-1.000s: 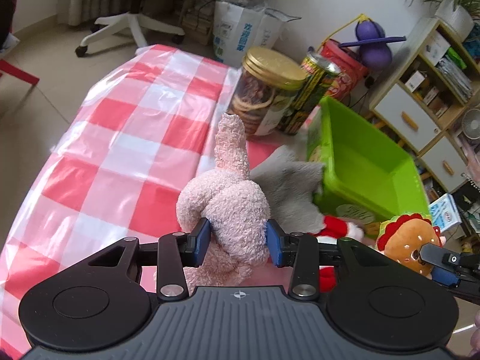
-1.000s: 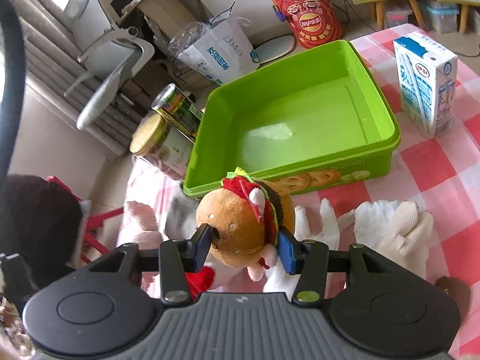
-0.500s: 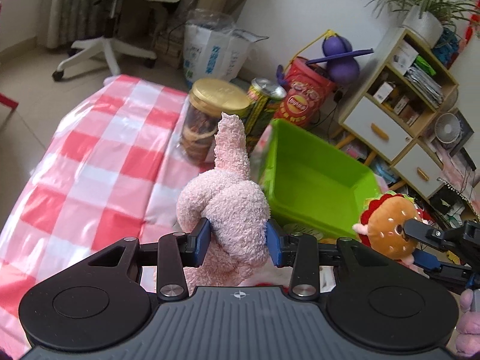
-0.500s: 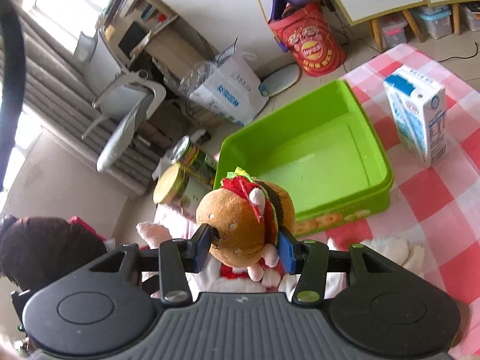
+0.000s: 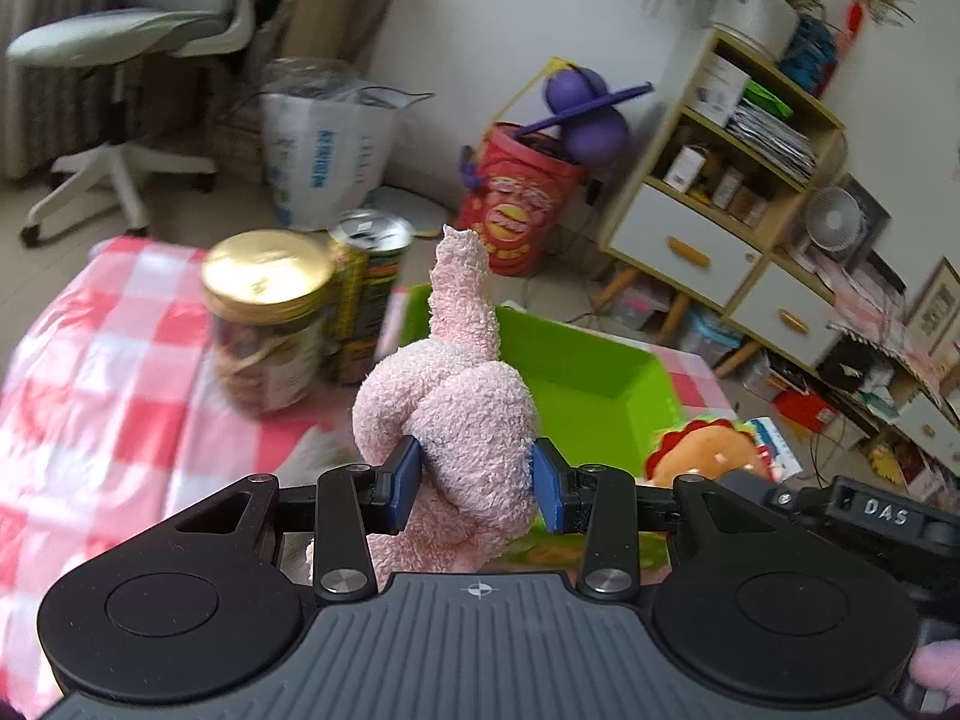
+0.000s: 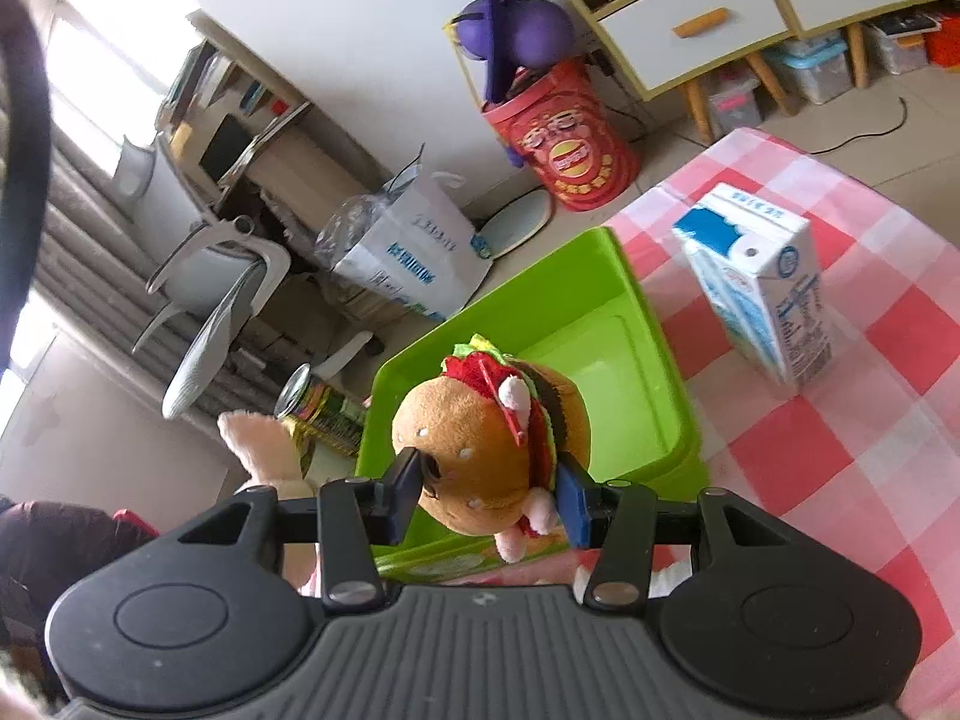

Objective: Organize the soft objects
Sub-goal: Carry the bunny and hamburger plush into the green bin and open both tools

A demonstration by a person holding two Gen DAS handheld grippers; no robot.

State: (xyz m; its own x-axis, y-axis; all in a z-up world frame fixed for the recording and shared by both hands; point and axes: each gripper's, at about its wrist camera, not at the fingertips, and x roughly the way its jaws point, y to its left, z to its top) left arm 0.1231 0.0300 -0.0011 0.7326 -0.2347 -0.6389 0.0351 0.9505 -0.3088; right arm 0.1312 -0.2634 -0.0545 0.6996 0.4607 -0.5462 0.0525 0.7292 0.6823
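The left gripper (image 5: 474, 477) is clamping the pink plush (image 5: 462, 408) and the right gripper (image 6: 487, 495) the burger plush (image 6: 480, 450); release both only once centred over the green bin (image 6: 606, 354) at frame centre.

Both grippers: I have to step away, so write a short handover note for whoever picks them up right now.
Left gripper: shut on the pink plush toy, held in the air in front of the green bin.
Right gripper: shut on the burger plush, held over the near edge of the bin.
Jar, can and milk carton stand on the checked tablecloth beside the bin.
Done: both toys picked up. The bin looks empty.
Left: drop both toys into the bin. Something white lies under the right gripper, mostly hidden; check it.
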